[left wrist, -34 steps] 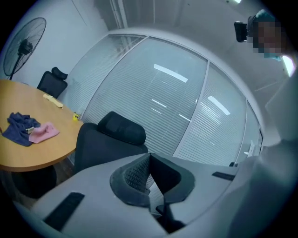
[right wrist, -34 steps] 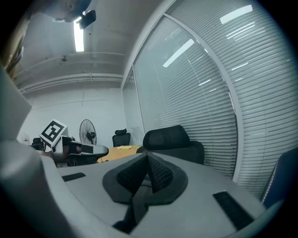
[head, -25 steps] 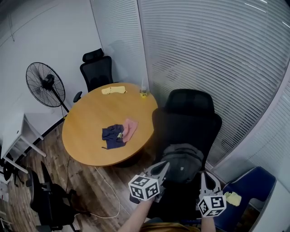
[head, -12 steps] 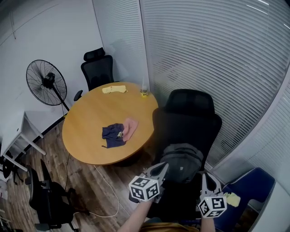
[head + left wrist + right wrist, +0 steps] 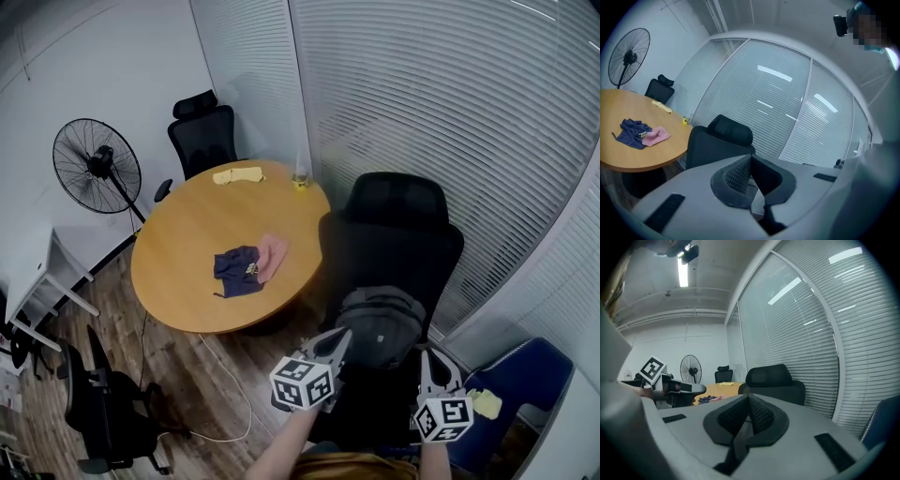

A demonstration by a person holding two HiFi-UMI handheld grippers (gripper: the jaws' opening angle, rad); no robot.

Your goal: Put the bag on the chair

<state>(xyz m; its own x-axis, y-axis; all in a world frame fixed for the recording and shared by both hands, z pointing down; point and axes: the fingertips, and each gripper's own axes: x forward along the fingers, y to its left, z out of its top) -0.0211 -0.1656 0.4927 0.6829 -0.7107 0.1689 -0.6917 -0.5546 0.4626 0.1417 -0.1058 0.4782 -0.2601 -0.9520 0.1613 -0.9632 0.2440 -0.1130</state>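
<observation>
A standing fan (image 5: 97, 167) is at ten o'clock of the round tabletop (image 5: 187, 234), which carries a blue cloth (image 5: 234, 270) touching a pink cloth (image 5: 272, 258) near its four o'clock edge. At three o'clock of the tabletop is the black chair (image 5: 394, 234), its back to the blinds. The grey bag (image 5: 382, 323) already rests on its seat, at the six o'clock end of the chair and leaning toward the backrest. The left gripper (image 5: 341, 337) hangs at seven o'clock of the bag, just beside it. Its fingers (image 5: 737, 174) are closed on each other with nothing between them. The right gripper (image 5: 426, 362) sits at five o'clock of the bag, near it. Its fingers (image 5: 760, 416) are likewise pressed together and empty. Judging by this, the placing looks done and what remains is a clean finish. To do that well, both grippers should draw straight back toward six o'clock, away from the seat, without hooking a strap or nudging the fabric. The bag seems soft and slumped, so a brush on its near edge could tip it off the front of the seat. Whether the left fingers touch the bag cannot be told from here.
</observation>
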